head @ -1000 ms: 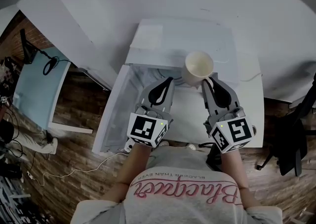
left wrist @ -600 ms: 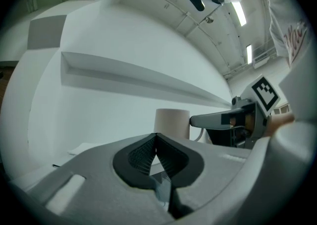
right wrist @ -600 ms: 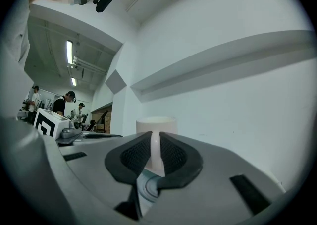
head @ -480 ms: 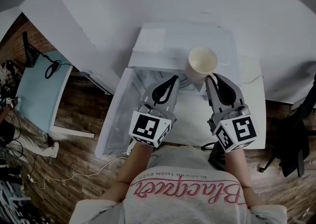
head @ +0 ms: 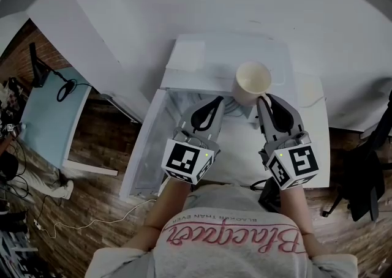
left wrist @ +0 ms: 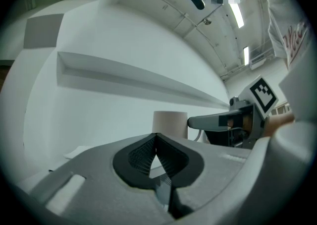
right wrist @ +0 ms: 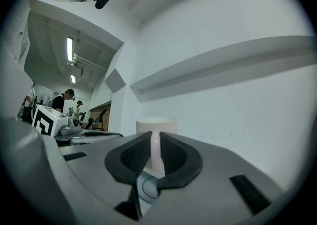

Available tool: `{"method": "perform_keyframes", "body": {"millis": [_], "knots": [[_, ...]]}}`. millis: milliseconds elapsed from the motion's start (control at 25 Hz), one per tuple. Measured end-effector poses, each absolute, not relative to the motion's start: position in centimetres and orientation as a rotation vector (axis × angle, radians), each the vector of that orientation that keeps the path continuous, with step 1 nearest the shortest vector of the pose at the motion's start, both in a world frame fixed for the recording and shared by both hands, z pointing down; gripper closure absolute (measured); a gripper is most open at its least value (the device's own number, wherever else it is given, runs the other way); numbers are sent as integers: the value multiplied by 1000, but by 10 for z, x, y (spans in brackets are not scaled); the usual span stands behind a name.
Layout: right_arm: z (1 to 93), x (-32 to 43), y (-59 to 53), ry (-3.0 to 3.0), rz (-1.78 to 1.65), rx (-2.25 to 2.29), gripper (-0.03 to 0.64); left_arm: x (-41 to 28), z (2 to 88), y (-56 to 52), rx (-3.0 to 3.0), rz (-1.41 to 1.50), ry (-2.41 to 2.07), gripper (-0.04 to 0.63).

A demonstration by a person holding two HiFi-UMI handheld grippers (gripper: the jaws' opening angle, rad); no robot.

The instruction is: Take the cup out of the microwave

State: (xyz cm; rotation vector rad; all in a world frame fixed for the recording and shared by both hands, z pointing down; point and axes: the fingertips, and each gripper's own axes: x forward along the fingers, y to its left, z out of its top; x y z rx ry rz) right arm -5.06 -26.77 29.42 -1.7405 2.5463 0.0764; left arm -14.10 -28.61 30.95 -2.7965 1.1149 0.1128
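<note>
Cup (head: 253,79) pinched by its handle in the right hand-held gripper (head: 262,100), pads clamped on the pale handle strip, body at 12 o'clock from the fingertips. Seemingly clear of the cavity, above the front edge of the white microwave (head: 208,56), mouth up, apparently empty. Left hand-held gripper (head: 215,100) at 9 o'clock of the right one, pressed together on nothing. Open door (head: 142,148) farther out at 9 o'clock.

For a clean finish:
- Draw back toward 6 o'clock with the rim level, wary of swing or roll from a handle-only pinch.
- Avoid brushing the microwave edge.
- Pick a bare patch of tabletop (head: 309,130) at 3 o'clock, lower to a flat-seated base, and only then spread the jaws.
</note>
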Motion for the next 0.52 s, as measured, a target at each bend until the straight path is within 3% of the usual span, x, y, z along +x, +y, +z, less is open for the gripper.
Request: {"method": "perform_keyframes", "body": {"millis": [520], "knots": [[296, -50, -266, 2550, 72, -1749, 563, -139, 312, -286, -2804, 115, 1105, 589]]}}
